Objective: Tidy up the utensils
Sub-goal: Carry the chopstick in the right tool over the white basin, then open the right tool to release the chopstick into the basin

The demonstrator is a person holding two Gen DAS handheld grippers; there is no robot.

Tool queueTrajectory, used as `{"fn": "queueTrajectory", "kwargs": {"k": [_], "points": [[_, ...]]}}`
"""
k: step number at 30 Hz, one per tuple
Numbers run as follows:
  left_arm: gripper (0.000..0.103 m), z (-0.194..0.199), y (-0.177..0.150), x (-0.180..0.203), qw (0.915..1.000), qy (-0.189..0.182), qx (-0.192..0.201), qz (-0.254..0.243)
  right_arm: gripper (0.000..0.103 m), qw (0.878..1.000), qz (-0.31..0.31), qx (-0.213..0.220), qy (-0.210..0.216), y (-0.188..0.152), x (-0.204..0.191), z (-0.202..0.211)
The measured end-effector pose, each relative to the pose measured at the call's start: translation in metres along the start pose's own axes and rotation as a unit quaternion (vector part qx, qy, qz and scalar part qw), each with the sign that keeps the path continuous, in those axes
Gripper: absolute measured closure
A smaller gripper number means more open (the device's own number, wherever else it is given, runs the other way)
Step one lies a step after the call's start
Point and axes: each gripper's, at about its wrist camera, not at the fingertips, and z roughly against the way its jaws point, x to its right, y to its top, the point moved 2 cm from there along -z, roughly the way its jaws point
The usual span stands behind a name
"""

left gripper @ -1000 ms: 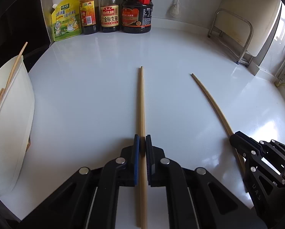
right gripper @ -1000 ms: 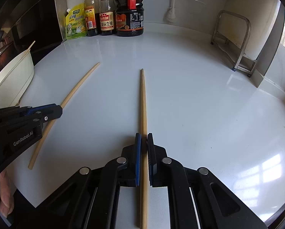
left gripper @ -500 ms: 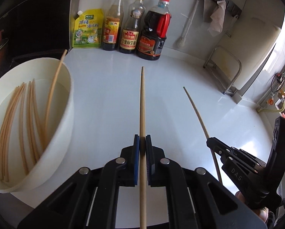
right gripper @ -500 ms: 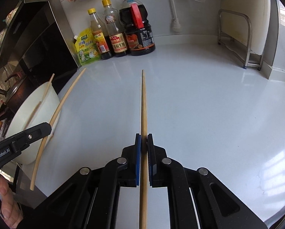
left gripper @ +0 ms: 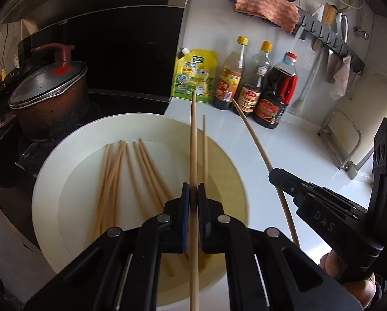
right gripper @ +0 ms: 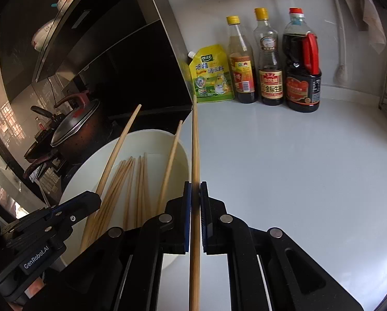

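My left gripper (left gripper: pixel 193 194) is shut on a wooden chopstick (left gripper: pixel 193 140) and holds it in the air above the round white bowl (left gripper: pixel 48 181). Several chopsticks (left gripper: pixel 115 176) lie in the bowl, and one (left gripper: pixel 204 142) leans on its far rim. My right gripper (right gripper: pixel 195 194) is shut on a second chopstick (right gripper: pixel 195 142), held over the bowl's right rim (right gripper: pixel 183 150). In the left wrist view the right gripper (left gripper: pixel 274 175) shows at right with its chopstick (left gripper: pixel 255 140). In the right wrist view the left gripper (right gripper: pixel 95 198) shows at lower left with its chopstick (right gripper: pixel 115 155).
A dark pot with a glass lid (left gripper: pixel 48 98) sits on the stove left of the bowl. A yellow-green pouch (left gripper: pixel 196 77) and three sauce bottles (left gripper: pixel 255 88) stand at the back of the white counter (right gripper: pixel 297 168). A metal rack (left gripper: pixel 341 140) stands at right.
Both grippers have lifted their chopsticks off the counter and carried them left, from over the counter to over the bowl. Both stayed shut.
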Motion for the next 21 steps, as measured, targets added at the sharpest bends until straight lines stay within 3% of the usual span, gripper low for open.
{"fn": "queueTrajectory", "kwargs": {"k": [11,18,19,20,21], "points": [[0.096,-0.025,-0.002,-0.057,0.999,0.017,-0.019,0.037,0.096,0.998,0.033,-0.026,-0.041,-0.004,-0.032,-0.045],[0.095,-0.034,-0.01,-0.069,0.9978,0.023,-0.034,0.052,0.095,0.997,0.052,-0.056,-0.025,-0.007,-0.048,-0.064],[0.093,-0.034,-0.01,-0.071,0.9976,0.026,-0.034,0.055,0.083,0.996,0.054,-0.064,-0.019,-0.008,-0.049,-0.066],[0.082,-0.033,-0.011,-0.072,0.9973,0.027,-0.035,0.058,0.075,0.996,0.054,-0.062,-0.017,-0.008,-0.051,-0.066],[0.066,-0.031,-0.011,-0.074,0.9972,0.028,-0.033,0.061,0.075,0.997,0.055,-0.054,-0.02,-0.009,-0.052,-0.064]]}}
